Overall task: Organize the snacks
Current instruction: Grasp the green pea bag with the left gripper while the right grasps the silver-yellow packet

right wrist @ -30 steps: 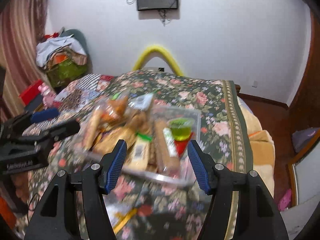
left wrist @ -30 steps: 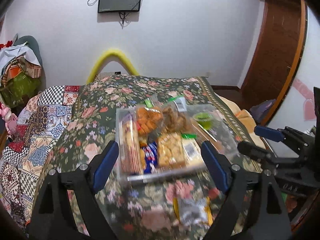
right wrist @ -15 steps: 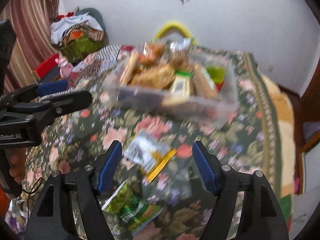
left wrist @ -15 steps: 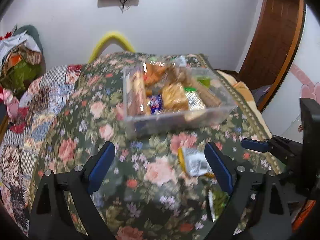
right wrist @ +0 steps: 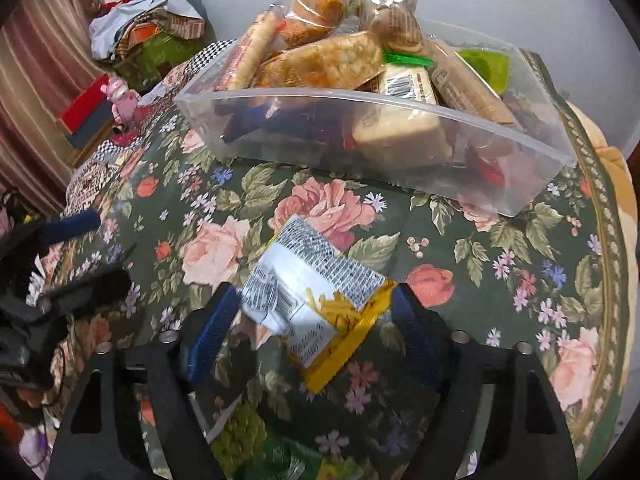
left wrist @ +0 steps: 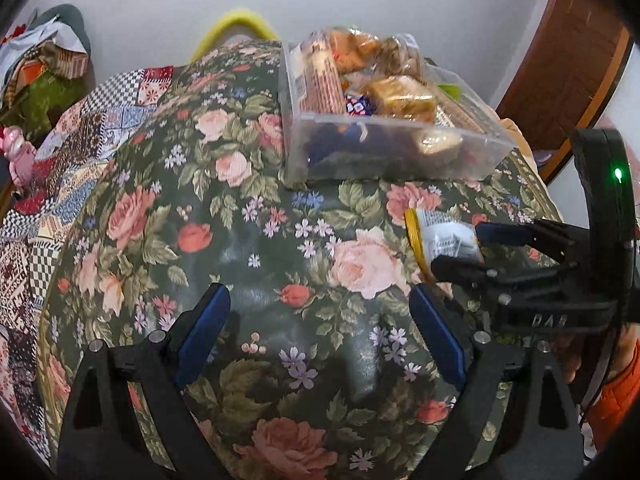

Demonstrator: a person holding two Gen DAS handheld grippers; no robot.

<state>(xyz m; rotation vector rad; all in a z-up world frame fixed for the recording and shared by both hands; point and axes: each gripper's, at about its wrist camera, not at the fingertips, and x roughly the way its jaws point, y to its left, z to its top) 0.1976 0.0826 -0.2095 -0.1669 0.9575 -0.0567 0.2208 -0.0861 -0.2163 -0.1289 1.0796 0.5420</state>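
Just in front of the clear snack bin (right wrist: 400, 160), the right hand-held gripper (right wrist: 312, 320) has just been opening, jaws spread astride a yellow-and-white chip packet (right wrist: 316, 300), evidently to grab it.

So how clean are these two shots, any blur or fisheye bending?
Left wrist view: the clear bin and its snacks are smeared, and the flowered cloth bulges. Right wrist view: the bin's straight rim bows, the yellow-edged packet is soft, and the corners are dark.
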